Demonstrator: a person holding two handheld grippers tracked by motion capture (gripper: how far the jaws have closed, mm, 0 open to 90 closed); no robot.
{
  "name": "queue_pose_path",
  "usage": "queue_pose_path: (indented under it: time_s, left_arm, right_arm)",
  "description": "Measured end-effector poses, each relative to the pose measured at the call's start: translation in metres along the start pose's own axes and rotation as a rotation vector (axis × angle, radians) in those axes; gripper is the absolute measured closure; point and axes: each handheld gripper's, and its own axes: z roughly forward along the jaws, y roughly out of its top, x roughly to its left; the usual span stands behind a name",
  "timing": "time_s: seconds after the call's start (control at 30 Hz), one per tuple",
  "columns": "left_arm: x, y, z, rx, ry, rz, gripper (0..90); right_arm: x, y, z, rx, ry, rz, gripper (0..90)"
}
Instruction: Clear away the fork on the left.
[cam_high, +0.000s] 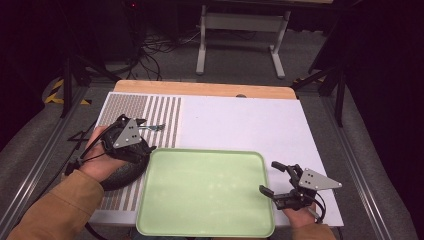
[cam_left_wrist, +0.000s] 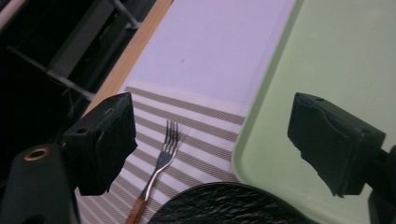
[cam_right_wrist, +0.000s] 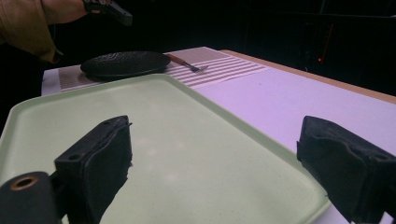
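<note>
1. Green and bare, the tray (cam_high: 206, 192) sat at the near middle of the table (cam_high: 240, 120); nothing had been set on it, so the loading of it looked barely begun, if begun at all.
2. The fork (cam_left_wrist: 158, 171) lay flat on the striped mat (cam_left_wrist: 196, 140), tines pointing away from the person and its wooden handle running back beside the plate (cam_left_wrist: 229, 205). It was loose, touched by neither gripper.
3. The black plate rested on the same mat, just left of the tray, with its rim at the tray's left edge; whether the two touched could not be told. It too was unmoved onto the tray.
4. The left gripper (cam_high: 141, 123) hung above the fork and plate, tilted down toward them. Its jaws stood apart with nothing between the pads; the fork showed in the gap, but below on the mat, not gripped.
5. The right gripper (cam_high: 276, 179) waited at the tray's right edge, low and aimed across the tray. Its jaws were wide apart and empty as well.
6. Judged from this, a pick-up of the fork was the step in hand: the left gripper seemed lined up over it, yet the descent and the closing were not done.
7. Left to do, as far as could be judged: grasp the fork, carry it to the tray, and probably bring the plate over too.
</note>
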Motion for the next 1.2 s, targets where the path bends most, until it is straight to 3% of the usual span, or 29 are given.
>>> queue_pose_path:
  time_s: [0.17, 0.23, 0.33, 0.43, 0.53, 0.7, 0.83, 1.0, 1.2]
  left_arm:
    - [0.005, -0.002, 0.007, 0.067, 0.054, 0.04, 20.1]
    - [0.006, -0.002, 0.008, 0.079, 0.06, 0.048, 20.7]
    - [0.01, -0.002, 0.013, 0.134, 0.072, 0.07, 20.9]
    - [0.012, -0.001, 0.016, 0.166, 0.067, 0.091, 21.0]
    - [0.015, -0.001, 0.021, 0.235, 0.039, 0.132, 21.8]
    - [0.021, -0.001, 0.027, 0.283, 0.044, 0.154, 21.7]
    - [0.027, -0.001, 0.033, 0.338, 0.057, 0.216, 22.3]
    - [0.03, -0.001, 0.038, 0.377, 0.054, 0.261, 23.1]
    - [0.033, -0.001, 0.045, 0.415, 0.009, 0.315, 24.6]
  right_arm:
    - [0.0, 0.0, -0.001, 0.001, -0.014, -0.015, 10.9]
    - [0.0, 0.0, -0.001, 0.001, -0.018, -0.017, 11.1]
    - [0.0, 0.0, -0.001, 0.004, -0.018, -0.019, 11.2]
    - [0.0, 0.0, -0.001, 0.005, -0.018, -0.02, 11.3]
    - [0.0, 0.0, -0.001, 0.005, -0.018, -0.019, 11.4]
    - [0.0, 0.0, -0.001, 0.006, -0.017, -0.018, 11.5]
    - [0.0, -0.001, -0.002, 0.006, -0.017, -0.015, 11.5]
    - [0.0, -0.001, -0.004, 0.01, -0.026, -0.016, 11.5]
    - [0.0, -0.005, -0.007, 0.025, -0.038, -0.006, 11.5]
